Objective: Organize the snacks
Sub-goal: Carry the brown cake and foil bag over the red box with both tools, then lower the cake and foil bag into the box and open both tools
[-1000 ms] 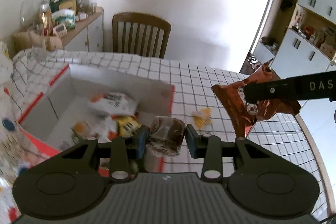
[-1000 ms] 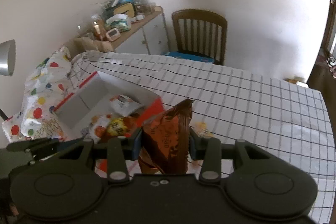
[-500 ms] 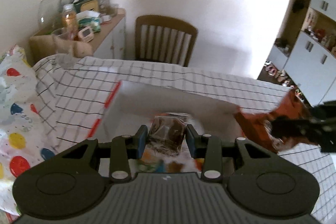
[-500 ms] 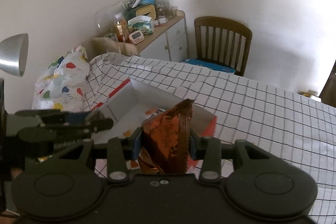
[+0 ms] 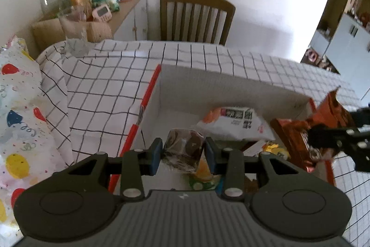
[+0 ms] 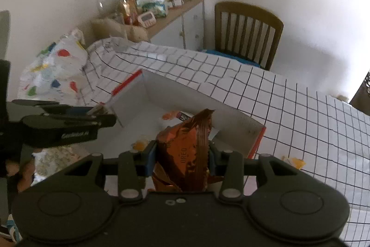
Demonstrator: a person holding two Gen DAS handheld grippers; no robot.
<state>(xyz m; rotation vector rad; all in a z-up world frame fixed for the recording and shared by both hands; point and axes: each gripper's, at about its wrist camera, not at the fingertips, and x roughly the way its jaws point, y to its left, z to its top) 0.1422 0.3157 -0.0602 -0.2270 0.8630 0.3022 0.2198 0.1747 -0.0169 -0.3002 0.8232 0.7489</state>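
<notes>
My left gripper [image 5: 182, 152] is shut on a small brown wrapped cake [image 5: 183, 151] and holds it over the near part of the white box with red edges [image 5: 219, 82]. My right gripper [image 6: 182, 159] is shut on an orange-brown Oreo packet [image 6: 187, 152] above the box [image 6: 189, 94]. The packet [image 5: 300, 131] also shows at the right of the left wrist view, over the box's right end. The left gripper [image 6: 101, 116] shows at the left of the right wrist view. A white and orange snack bag [image 5: 233, 123] and several other snacks lie inside the box.
The box sits on a table with a black-grid white cloth [image 5: 104, 85]. A small yellow snack [image 6: 293, 162] lies on the cloth right of the box. A wooden chair [image 5: 196, 17] stands behind the table, a cluttered sideboard [image 5: 104, 6] at back left, a balloon-print bag [image 5: 16, 112] at left.
Both grippers have moved over the box with their snacks still held. The Oreo packet has come down from above the cloth to the box's right end.
</notes>
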